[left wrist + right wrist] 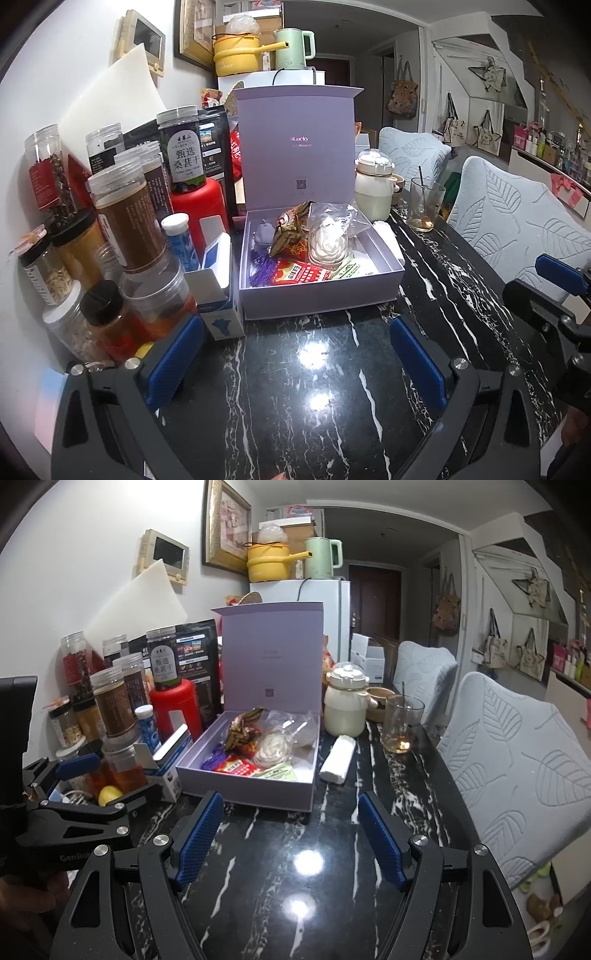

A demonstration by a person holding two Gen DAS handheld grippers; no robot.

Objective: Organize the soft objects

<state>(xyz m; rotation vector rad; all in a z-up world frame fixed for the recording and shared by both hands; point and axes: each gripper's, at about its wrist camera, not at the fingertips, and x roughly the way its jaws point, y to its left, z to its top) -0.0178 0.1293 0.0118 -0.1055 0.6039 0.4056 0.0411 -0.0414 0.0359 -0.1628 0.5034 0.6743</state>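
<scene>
Left wrist view: a black marble table (314, 369) is seen with an open lilac box (317, 295) at its middle, the lid standing upright behind. The left gripper (295, 354) is held low over bare tabletop just in front of the box, its blue pads well apart and nothing between them. In the right wrist view the right gripper (288, 838) is likewise held before the box (251, 786), jaws apart and empty.

Inside the box several soft things are already gathered: a brown patterned pouch (290, 229), a white flower-shaped item in clear wrap (327, 245), a red packet (301, 275), a purple tassel (260, 271), a small lilac lump (264, 232) and a green sachet (349, 269). One white roll (338, 758) lies on the table just beside the box on its right, outside it.

As a judgement, most of the sorting appears done; the white roll may be left to place, and the lid is not yet closed.

Much is hard to make out. Printing on the packets cannot be read. What the lilac lump is cannot be told. The box floor on the far right is partly hidden by wrapping. Jars (122, 221) crowd the left side and overlap one another. Both gripper bodies are cut off at the lower edge, and only a sliver of a hand is seen.
</scene>
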